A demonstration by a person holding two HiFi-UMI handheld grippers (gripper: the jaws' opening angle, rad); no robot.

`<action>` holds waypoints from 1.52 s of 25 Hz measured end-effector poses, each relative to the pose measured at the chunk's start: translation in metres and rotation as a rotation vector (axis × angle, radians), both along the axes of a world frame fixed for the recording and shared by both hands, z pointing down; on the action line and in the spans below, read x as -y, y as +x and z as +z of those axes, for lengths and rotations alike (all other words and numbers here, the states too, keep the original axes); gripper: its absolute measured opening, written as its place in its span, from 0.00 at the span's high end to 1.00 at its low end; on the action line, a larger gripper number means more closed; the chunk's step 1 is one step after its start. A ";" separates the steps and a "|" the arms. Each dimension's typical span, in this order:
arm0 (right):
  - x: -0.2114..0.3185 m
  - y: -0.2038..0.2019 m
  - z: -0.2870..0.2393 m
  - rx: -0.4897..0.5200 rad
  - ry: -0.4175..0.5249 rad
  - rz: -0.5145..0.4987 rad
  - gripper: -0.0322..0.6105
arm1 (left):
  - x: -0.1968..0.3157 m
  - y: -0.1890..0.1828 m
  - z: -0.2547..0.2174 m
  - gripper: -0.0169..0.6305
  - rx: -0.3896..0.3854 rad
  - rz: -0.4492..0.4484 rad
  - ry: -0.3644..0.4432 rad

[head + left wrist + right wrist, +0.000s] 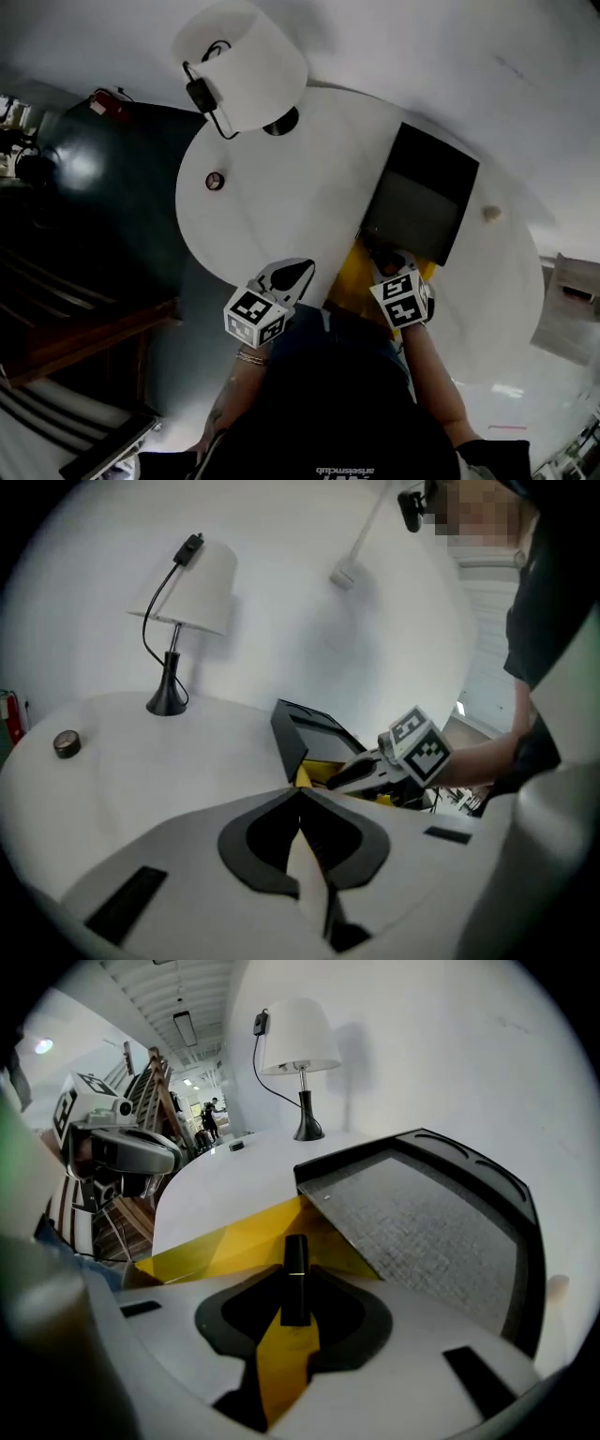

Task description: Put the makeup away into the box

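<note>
- At the lower middle of the head view, 2 claws sit side by side at the near edge of the round white table, and the box lies just beyond the one on the right.
- Right claw: it's clamped on a black lipstick. The tube is pinched between the 2 jaws and points out along them, with a thin band around its middle.
- That lipstick hangs right over the yellow inside of the box. I can't tell whether its tip touches the lining.
- The box is black and its lid is thrown open and leaning back. The lid's grey lining fills the right half of the right gripper view.
- Left claw: the jaws are pressed together with nothing between them. It sits over bare tabletop just left of the box.
- At the far left of the left gripper view, 1 small round pot sits on the table, well apart from the box.
- Up top, a lamp with a white shade stands at the far side of the table, with a black cable clipped to the shade.
</note>
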State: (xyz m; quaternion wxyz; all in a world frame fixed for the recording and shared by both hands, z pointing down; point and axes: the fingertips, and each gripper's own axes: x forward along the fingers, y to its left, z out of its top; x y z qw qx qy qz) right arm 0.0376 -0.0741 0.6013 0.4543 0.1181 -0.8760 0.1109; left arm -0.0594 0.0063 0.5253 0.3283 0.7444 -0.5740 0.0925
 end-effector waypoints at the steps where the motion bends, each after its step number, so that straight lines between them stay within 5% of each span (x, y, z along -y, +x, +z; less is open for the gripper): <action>1: 0.000 -0.001 0.000 0.000 0.004 0.000 0.79 | -0.001 -0.001 0.000 0.96 0.000 -0.007 0.000; 25: -0.006 0.000 -0.022 0.063 0.015 0.024 0.73 | -0.017 -0.009 -0.002 0.96 0.013 -0.040 0.014; 38: -0.015 -0.024 -0.063 0.149 0.087 0.077 0.86 | -0.029 -0.030 -0.012 0.96 0.011 0.019 0.054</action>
